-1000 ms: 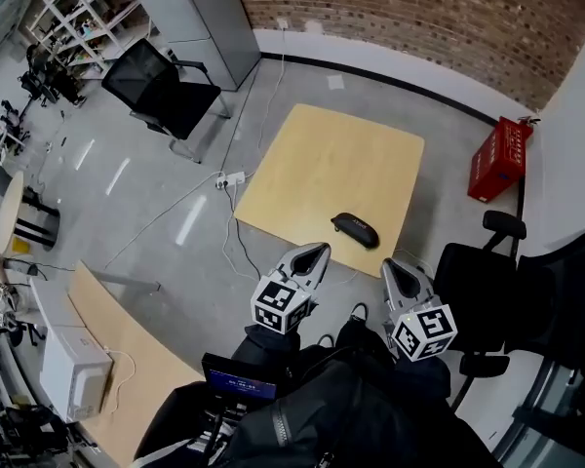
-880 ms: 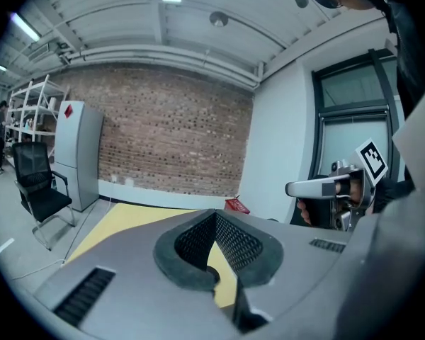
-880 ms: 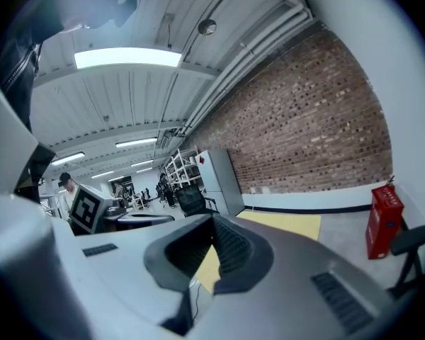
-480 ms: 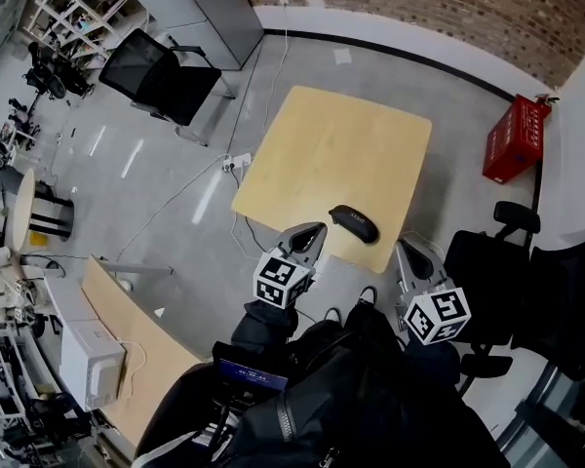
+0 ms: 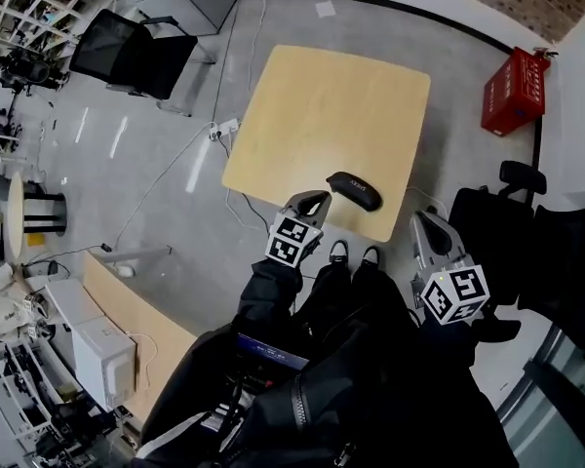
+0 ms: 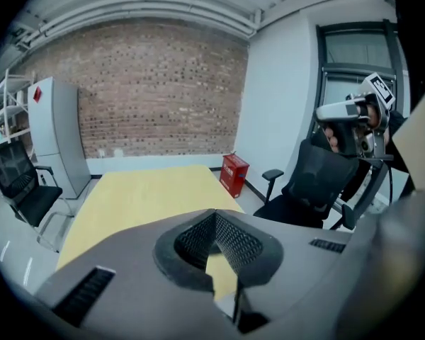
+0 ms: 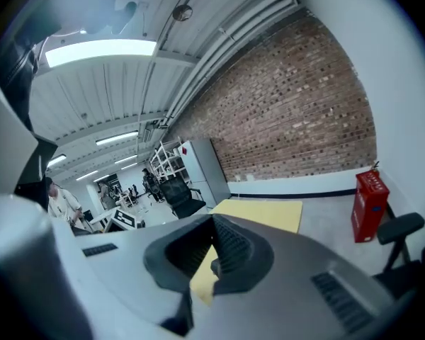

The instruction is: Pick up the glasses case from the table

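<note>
The black glasses case [image 5: 353,190] lies near the front edge of the light wooden table [image 5: 331,105] in the head view. My left gripper [image 5: 312,201] is shut and empty, its tip at the table's front edge just left of the case, apart from it. My right gripper [image 5: 424,220] hangs off the table's front right corner, to the right of the case, jaws together with nothing in them. In the left gripper view the closed left gripper [image 6: 216,219] hides the case; only the table top [image 6: 142,197] shows. The right gripper view shows the closed right gripper [image 7: 214,227] and the table [image 7: 269,214] beyond.
A red crate [image 5: 510,94] stands on the floor right of the table. Black office chairs stand at the far left [image 5: 127,57] and close on the right [image 5: 492,237]. A power strip with cables [image 5: 224,127] lies left of the table. Another desk with a white box [image 5: 102,359] is at the lower left.
Both grippers have sunk. The left gripper has come closer to the case and now reaches the table's front edge. The right gripper has drifted out to the right of the table corner.
</note>
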Motion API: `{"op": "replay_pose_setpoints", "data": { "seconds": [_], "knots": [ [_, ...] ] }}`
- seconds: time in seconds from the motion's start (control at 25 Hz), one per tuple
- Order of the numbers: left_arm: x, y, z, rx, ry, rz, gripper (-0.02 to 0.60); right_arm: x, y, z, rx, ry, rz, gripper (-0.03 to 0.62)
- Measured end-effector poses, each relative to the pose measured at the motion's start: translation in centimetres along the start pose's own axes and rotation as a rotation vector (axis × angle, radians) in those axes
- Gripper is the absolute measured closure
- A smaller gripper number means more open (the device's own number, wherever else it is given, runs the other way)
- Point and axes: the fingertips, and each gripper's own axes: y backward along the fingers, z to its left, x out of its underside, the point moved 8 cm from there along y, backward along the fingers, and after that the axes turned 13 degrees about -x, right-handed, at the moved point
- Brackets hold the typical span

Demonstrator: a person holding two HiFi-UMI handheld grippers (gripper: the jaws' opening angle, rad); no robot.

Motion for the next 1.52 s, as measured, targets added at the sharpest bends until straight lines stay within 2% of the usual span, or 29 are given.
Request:
{"op": "replay_pose_setpoints", "data": {
  "seconds": [0.24,0.36,0.48,0.64,0.88,1.08,1.32,1.52],
  "knots": [
    [2.0,-4.5,0.5,0.093,-0.100,0.098,0.583,0.8,-1.0,-0.4,0.056,-0.021,0.034,0.589],
    [2.7,-6.6,0.5,0.149,-0.171,0.140,0.541,0.9,-1.4,-0.6,0.083,-0.039,0.045,0.590],
    [3.0,-8.7,0.5,0.203,-0.272,0.189,0.507,1.0,-1.8,-1.1,0.115,-0.057,0.063,0.589],
    [3.4,-11.9,0.3,0.266,-0.468,0.256,0.444,1.2,-2.2,-2.6,0.155,-0.089,0.064,0.590],
    [4.2,-15.1,-0.4,0.387,-0.669,0.292,0.327,1.5,-2.4,-3.8,0.203,-0.120,0.065,0.589],
    [5.0,-16.7,-1.5,0.471,-0.764,0.321,0.253,2.0,-2.1,-4.3,0.233,-0.148,0.062,0.589],
    [6.3,-18.3,-2.6,0.535,-0.920,0.386,0.213,2.2,-1.5,-4.3,0.265,-0.147,0.074,0.589],
    [7.3,-19.7,-3.3,0.564,-0.953,0.424,0.213,2.7,-0.6,-4.0,0.296,-0.154,0.072,0.589]
  ]
}}
